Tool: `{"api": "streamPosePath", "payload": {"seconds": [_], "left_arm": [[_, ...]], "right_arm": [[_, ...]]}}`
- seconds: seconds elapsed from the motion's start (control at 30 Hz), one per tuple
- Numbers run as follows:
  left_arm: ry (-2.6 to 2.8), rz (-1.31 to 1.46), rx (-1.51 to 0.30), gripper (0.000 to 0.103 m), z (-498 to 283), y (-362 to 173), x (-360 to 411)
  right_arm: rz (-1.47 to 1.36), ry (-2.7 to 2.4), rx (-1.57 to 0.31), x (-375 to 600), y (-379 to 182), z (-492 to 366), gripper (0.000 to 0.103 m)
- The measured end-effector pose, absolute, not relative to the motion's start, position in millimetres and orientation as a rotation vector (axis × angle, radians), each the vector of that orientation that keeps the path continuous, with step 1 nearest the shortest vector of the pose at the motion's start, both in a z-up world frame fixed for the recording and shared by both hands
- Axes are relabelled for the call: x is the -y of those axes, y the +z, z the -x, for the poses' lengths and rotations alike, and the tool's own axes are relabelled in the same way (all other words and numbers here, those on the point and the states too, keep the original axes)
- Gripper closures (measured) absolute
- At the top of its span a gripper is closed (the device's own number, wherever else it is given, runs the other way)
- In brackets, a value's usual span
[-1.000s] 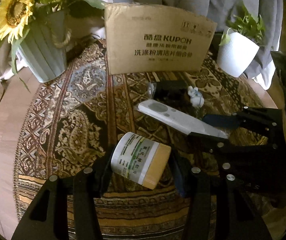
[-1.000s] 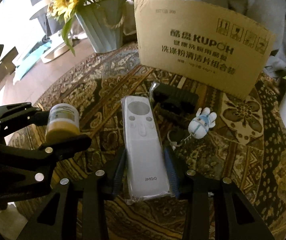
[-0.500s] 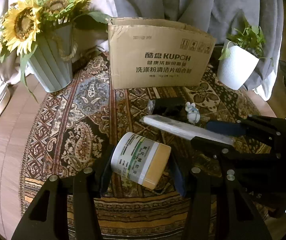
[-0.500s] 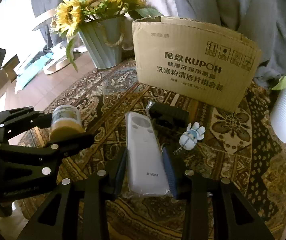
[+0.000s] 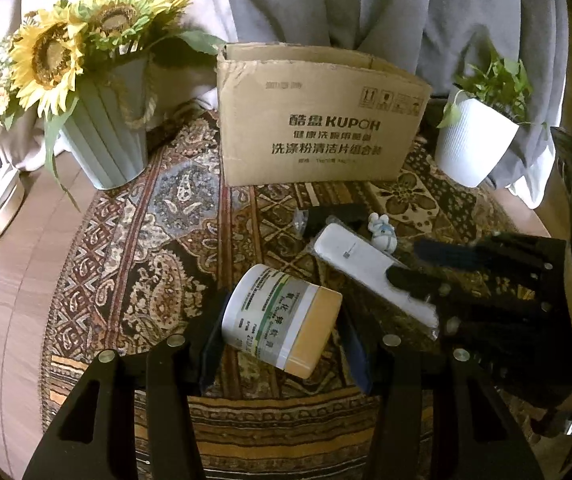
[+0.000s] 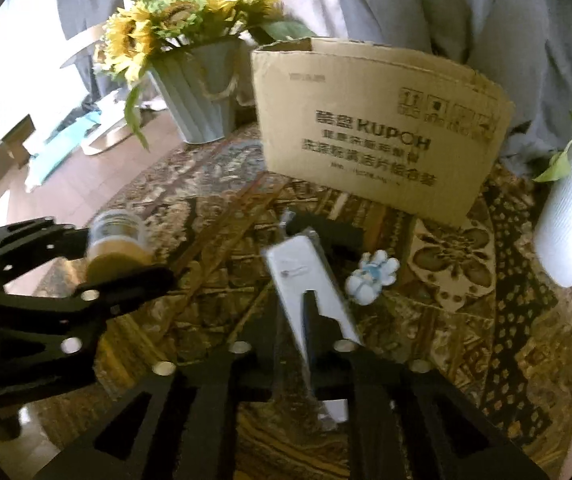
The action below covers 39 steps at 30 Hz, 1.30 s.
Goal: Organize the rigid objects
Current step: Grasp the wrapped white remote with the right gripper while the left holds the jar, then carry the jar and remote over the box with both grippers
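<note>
Patterned in paisley, the round tablecloth [image 5: 133,264] carries everything, with the open cardboard box [image 5: 322,128] standing at its far side as the landmark. Left of the box sits the sunflower vase [image 5: 105,148]; right of it the white plant pot [image 5: 474,144]. In front of the box, lifted off the cloth, the left gripper [image 5: 281,340] is clamped on a white ointment jar [image 5: 281,316], which lies crosswise between the pads, yellow lid to the right. Just right of it, the right gripper [image 6: 306,344] is closing on a white remote control [image 6: 306,280], turned edge-on between its fingers and pointing toward the box. A small bunny keychain [image 6: 372,278] and a black object [image 5: 338,216] lie on the cloth before the box. Carrying well probably means keeping both grips firm and clearing the box's rim before releasing inside.
</note>
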<state>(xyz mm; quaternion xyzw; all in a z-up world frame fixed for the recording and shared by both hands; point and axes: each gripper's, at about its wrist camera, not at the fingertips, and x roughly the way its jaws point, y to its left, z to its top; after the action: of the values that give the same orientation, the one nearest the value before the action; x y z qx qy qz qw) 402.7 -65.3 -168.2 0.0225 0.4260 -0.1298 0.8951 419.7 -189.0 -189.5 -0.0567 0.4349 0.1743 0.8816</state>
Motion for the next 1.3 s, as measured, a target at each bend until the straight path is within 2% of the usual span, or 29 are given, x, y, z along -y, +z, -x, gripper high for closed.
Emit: {"api": "streamPosePath", "payload": {"seconds": [0.03, 0.07, 0.4, 0.5, 0.57, 0.7, 0.93, 1.3], "left_arm": [[-0.266, -0.045, -0.889, 0.052, -403, -170, 66], [-0.265, -0.047, -0.899, 0.052, -404, -173, 67], [-0.248, -0.067, -0.935, 0.052, -415, -190, 74], [-0.241, -0.055, -0.945, 0.052, -420, -194, 73], [-0.237, -0.050, -0.950, 0.052, -423, -196, 73], [-0.241, -0.042, -0.956, 0.052, -423, -199, 73], [-0.248, -0.035, -0.919, 0.052, -418, -185, 74], [-0.270, -0.022, -0.822, 0.052, -416, -148, 80]], "right_arm": [[0.123, 0.356, -0.911, 190, -192, -421, 0.054], [0.132, 0.355, -0.927, 190, -196, -424, 0.042], [0.267, 0.387, -0.972, 185, -227, -441, 0.043], [0.259, 0.401, -0.988, 185, -234, -446, 0.046], [0.259, 0.397, -0.989, 185, -236, -447, 0.058], [0.251, 0.393, -0.985, 185, -237, -445, 0.060], [0.187, 0.352, -0.972, 193, -227, -435, 0.061], [0.090, 0.277, -0.877, 213, -183, -420, 0.064]]}}
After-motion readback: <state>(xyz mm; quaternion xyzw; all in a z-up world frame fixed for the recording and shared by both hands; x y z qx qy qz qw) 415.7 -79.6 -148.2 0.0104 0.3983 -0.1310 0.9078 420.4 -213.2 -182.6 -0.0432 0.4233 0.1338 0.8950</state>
